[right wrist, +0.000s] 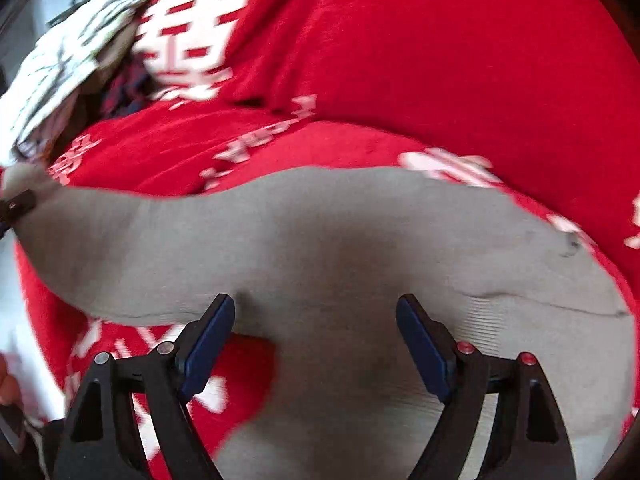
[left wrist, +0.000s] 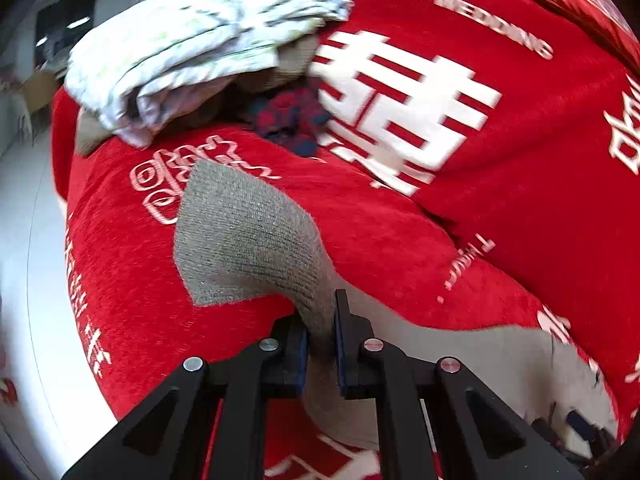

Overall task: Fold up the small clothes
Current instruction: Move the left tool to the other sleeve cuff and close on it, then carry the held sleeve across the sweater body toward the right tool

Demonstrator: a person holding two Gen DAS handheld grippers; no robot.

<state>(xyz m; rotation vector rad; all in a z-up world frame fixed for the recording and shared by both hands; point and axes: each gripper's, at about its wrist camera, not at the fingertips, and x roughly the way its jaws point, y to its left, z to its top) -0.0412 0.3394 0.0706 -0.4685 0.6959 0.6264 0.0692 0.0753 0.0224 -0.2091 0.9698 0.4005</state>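
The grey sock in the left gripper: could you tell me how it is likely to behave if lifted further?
The grey sock will probably flop: it already bends and drapes beyond the left gripper. It looks light and thin. Its knit probably grips the pads rather than slipping.

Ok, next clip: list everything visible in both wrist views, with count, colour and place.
grey garment: one, grey knit, spread across the near part of the cloth, one end pinched up.
red cloth: one, red with white lettering, covering the whole work surface.
white printed clothes: one folded pile, white with pale print, far left, on top of a tan item.
tan item: one, tan, under the white pile.
dark plaid piece: one, red and navy, beside the pile.
left hand-held gripper: one, black with blue pads, shut on the grey garment.
right hand-held gripper: one, black with blue pads, open over the grey garment.
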